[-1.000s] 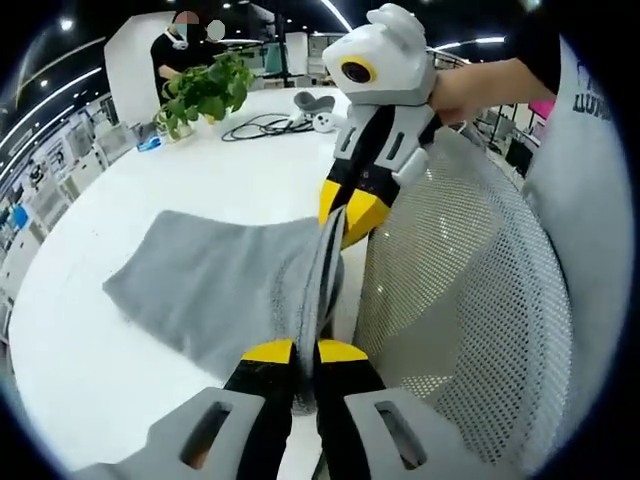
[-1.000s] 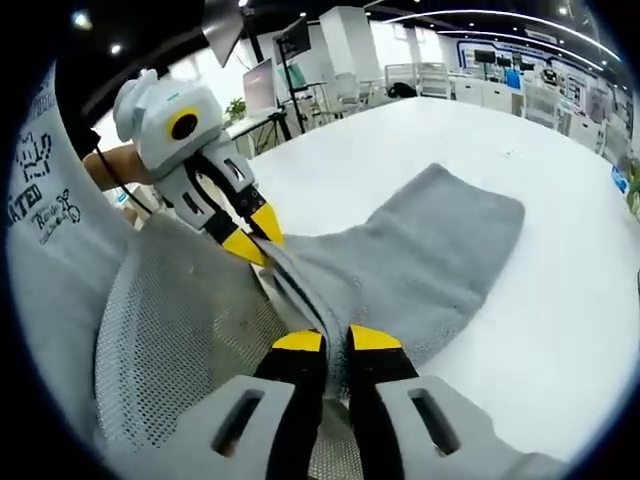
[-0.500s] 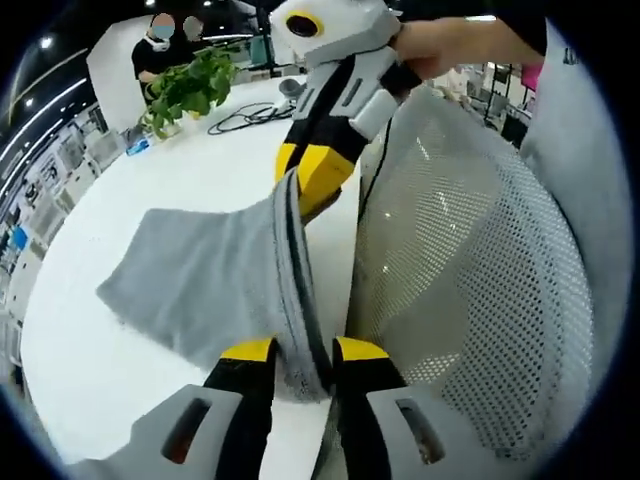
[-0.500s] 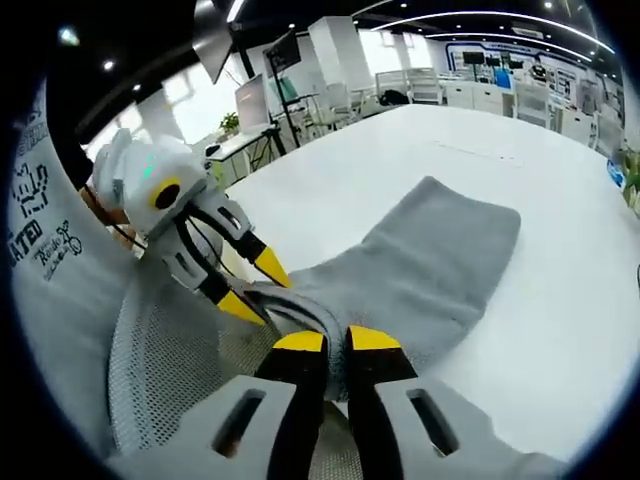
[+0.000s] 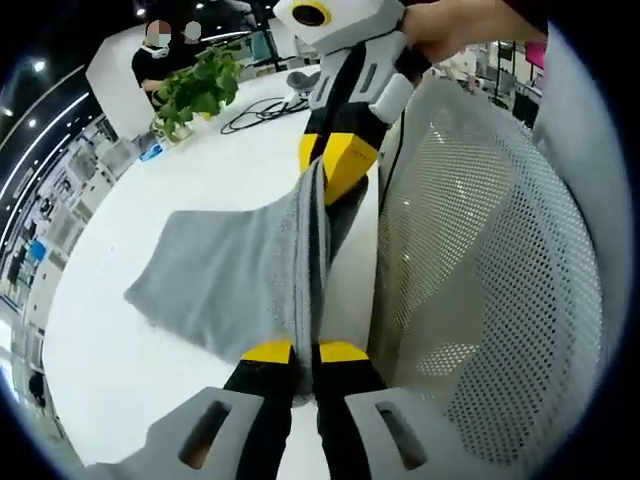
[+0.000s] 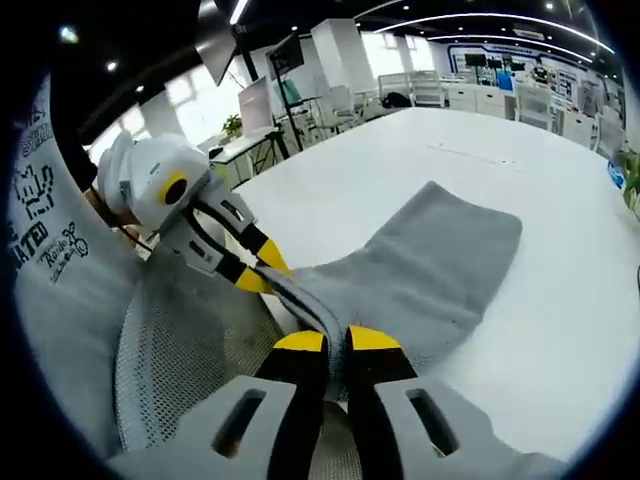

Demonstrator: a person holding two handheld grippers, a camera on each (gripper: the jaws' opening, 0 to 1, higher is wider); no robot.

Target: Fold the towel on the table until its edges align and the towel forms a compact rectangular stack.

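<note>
White table (image 5: pixel 110 350) carried the grey towel (image 5: pixel 230 280), whose near edge both the left gripper (image 5: pixel 293 352) and right gripper (image 6: pixel 336 340) clamped again after the left one's brief loosening, ready for folding.

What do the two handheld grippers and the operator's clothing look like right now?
Both the left gripper and the right gripper have light grey bodies with slotted cut-outs, black jaws and yellow tips. Seen from the other side, each carries a rounded white-grey head with a yellow-ringed lens. The person wears a grey garment with dark printed lettering.
</note>
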